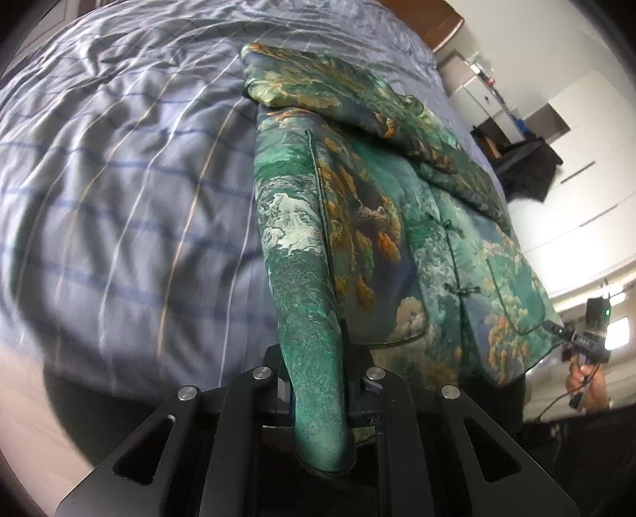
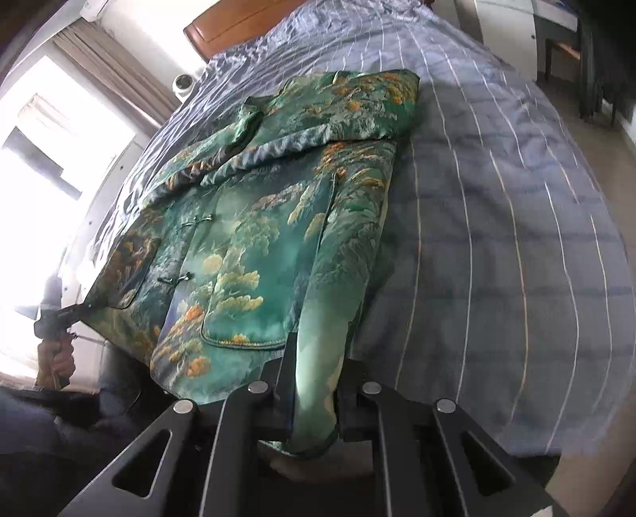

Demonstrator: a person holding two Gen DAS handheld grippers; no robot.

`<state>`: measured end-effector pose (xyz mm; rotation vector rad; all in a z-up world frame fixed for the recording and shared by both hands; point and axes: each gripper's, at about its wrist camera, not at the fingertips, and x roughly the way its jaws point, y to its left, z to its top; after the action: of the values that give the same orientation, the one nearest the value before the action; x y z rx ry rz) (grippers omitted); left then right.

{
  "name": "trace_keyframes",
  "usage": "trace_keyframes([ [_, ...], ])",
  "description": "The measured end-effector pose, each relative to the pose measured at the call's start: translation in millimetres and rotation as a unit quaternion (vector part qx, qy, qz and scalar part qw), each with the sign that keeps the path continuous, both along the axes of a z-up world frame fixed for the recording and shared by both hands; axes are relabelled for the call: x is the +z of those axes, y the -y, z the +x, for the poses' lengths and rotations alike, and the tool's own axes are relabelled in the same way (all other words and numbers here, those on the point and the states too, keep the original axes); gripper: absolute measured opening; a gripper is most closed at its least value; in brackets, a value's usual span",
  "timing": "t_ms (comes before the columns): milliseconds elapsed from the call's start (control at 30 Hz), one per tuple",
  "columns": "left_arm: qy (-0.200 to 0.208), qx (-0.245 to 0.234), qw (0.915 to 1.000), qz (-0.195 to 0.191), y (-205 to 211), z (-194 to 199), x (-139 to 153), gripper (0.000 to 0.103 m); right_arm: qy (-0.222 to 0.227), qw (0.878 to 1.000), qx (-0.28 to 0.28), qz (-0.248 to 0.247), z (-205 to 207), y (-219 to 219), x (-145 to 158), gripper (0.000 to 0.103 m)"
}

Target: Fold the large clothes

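A green jacket with an orange and white landscape print [image 1: 397, 222] lies front up on the bed, one sleeve folded across its chest. My left gripper [image 1: 316, 358] is shut on the jacket's hem corner near the bed's edge. My right gripper [image 2: 316, 358] is shut on the opposite hem corner of the same jacket [image 2: 254, 246]. The right gripper also shows small in the left wrist view [image 1: 556, 330], and the left gripper in the right wrist view [image 2: 85, 308], each clamped on its corner.
The bed has a blue-grey striped cover [image 1: 119, 179] and a wooden headboard [image 2: 238, 20]. White cabinets [image 1: 556, 119] and a dark bag on a chair [image 1: 528, 163] stand beside it. A curtained window [image 2: 47, 139] is on the other side.
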<state>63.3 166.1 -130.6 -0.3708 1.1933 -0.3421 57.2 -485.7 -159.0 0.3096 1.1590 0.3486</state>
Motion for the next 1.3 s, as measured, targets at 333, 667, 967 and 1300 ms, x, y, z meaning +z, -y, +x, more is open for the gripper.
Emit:
trace_keyframes([
  [333, 0.052, 0.012, 0.9949, -0.086, -24.5, -3.7, 86.2, 0.012, -0.001, 0.992, -0.007, 0.129, -32.3, 24.9, 69.0, 0.012],
  [667, 0.09, 0.05, 0.9921, -0.071, -22.2, 179.0, 80.5, 0.014, 0.087, 0.976, -0.05, 0.191, 148.1, 44.2, 73.8, 0.012],
  [967, -0.002, 0.071, 0.9964, -0.046, 0.3, 273.5, 19.8, 0.047, -0.032, 0.95, -0.18, 0.252, 266.2, 61.1, -46.1, 0.031],
  [1300, 0.072, 0.024, 0.9941, -0.077, -40.4, 232.7, 50.0, 0.099, 0.06, 0.94, -0.174, 0.286, 253.2, 76.5, 1.1, 0.086],
])
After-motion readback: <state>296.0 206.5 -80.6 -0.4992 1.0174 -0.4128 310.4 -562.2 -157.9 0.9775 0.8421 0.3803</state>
